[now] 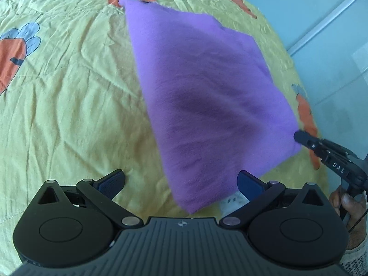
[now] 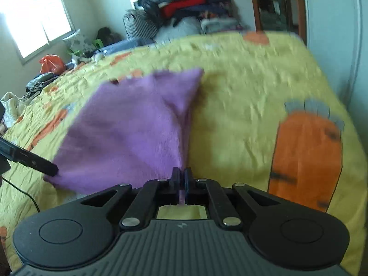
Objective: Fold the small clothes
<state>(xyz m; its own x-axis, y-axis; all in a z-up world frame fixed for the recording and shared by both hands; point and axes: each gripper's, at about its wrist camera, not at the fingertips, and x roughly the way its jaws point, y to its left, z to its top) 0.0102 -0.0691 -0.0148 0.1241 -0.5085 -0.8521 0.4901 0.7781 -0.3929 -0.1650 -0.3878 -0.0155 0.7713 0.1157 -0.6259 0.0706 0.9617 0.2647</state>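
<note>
The right hand-held gripper point(image 2: 181, 174), angled down, pinches a corner of the purple cloth point(image 1: 207, 96), lifted over the yellow bedspread point(image 1: 69, 92). The left hand-held gripper point(image 1: 181, 181) points steeply down, spread.

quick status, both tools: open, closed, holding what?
Left tool: open, holding nothing; the purple cloth hangs over the gap.
Right tool: closed on a corner of the purple cloth.

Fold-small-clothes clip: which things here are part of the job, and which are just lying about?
In the job: purple cloth; right gripper, shut on its corner; left gripper, open; yellow bedspread.

Lying about: clothes pile; orange bag.
</note>
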